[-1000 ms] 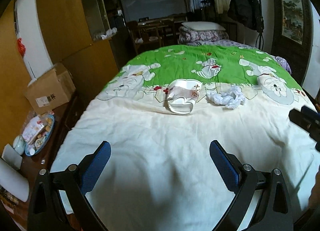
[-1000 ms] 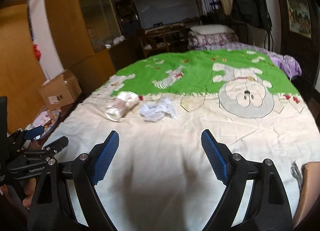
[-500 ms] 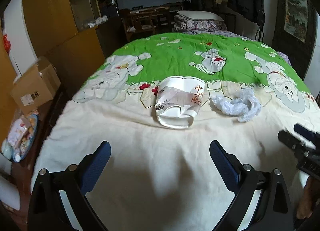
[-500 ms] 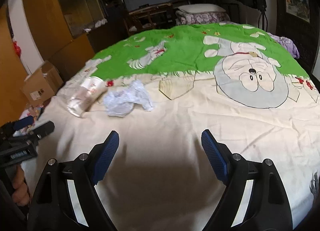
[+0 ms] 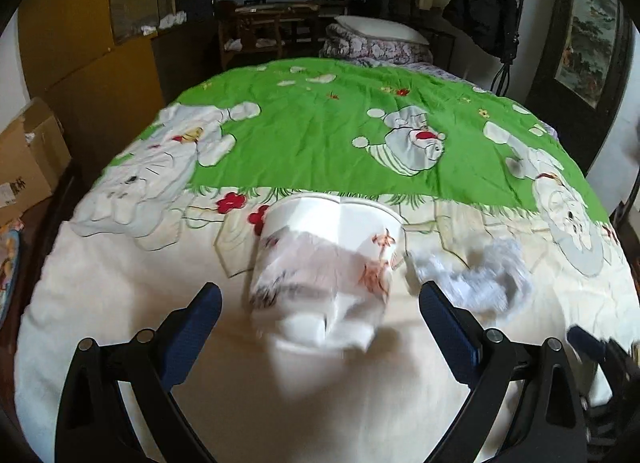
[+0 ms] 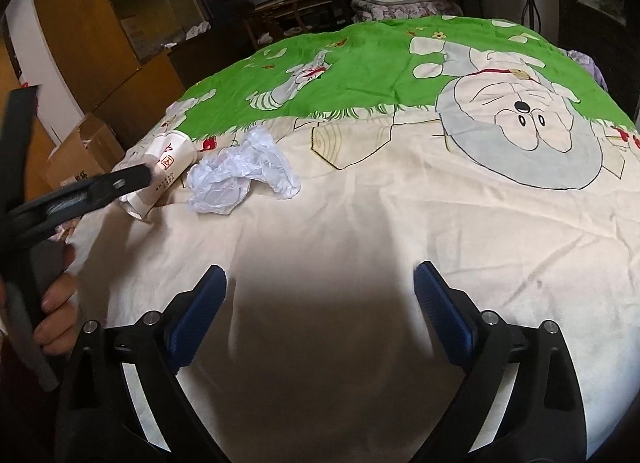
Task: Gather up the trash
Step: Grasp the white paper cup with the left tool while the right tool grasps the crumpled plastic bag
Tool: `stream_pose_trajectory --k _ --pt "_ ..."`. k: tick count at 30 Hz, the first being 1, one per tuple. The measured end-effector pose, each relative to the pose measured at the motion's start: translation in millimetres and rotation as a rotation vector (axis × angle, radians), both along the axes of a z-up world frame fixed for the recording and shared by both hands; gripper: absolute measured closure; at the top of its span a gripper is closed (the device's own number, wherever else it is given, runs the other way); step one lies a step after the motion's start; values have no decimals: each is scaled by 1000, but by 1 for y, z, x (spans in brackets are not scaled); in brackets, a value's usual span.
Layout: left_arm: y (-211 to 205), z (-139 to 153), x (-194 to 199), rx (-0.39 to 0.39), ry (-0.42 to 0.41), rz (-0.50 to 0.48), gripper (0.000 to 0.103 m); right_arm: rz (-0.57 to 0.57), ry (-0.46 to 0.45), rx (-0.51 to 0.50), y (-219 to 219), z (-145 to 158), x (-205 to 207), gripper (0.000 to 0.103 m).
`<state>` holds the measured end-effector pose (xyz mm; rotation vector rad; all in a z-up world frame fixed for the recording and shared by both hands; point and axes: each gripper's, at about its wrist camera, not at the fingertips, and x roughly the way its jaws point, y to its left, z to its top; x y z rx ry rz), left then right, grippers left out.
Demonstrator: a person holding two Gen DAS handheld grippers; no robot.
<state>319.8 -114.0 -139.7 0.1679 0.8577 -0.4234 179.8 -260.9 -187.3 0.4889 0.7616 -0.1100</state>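
a bedroom clean-up under way: the left gripper (image 5: 318, 327) has closed in on a crumpled white paper cup with red lettering (image 5: 326, 259), which a second ago lay well ahead of its blue-padded fingers (image 5: 192, 327) and now fills the space just in front of them, its crushed base reaching between the two tips. the fingers stand wide, not yet touching the cup on either side. that puts the first pick-up seemingly a short push and a squeeze away, though nothing has been collected so far.

the cup lies on its side on the cream part of a cartoon-print bedspread (image 5: 280, 135), rim pointing away from the fingers toward the green half, walls dented and flattened; it looks light and likely to buckle further under a pinch. just beyond the right-hand finger sits a wad of crumpled white tissue or thin plastic (image 5: 476, 279), close beside the cup but whether touching it is unclear through the blur.

the right gripper (image 6: 320, 311), fingers likewise spread wide and holding nothing, has also drawn nearer over bare cream fabric, with the wad (image 6: 244, 175) ahead and to the left of its fingers.
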Motion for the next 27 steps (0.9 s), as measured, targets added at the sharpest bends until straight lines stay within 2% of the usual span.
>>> stream_pose_trajectory --k 8,10,15,22,24,27 --pt "6 -34 28 -10 52 74 6 8 0 -3 2 -1 2 7" --pt "14 -33 30 -59 50 92 6 9 1 -10 3 -3 3 7" --pt "18 -36 27 -64 34 114 7 10 11 -36 6 -6 5 6" --pt "14 -33 16 -41 -29 93 24 10 21 -51 7 -7 7 6" --pt "14 -32 15 -41 -40 92 32 10 24 -58 8 -7 7 6" --pt "15 -30 12 -40 -61 97 33 11 27 -62 8 -7 8 6"
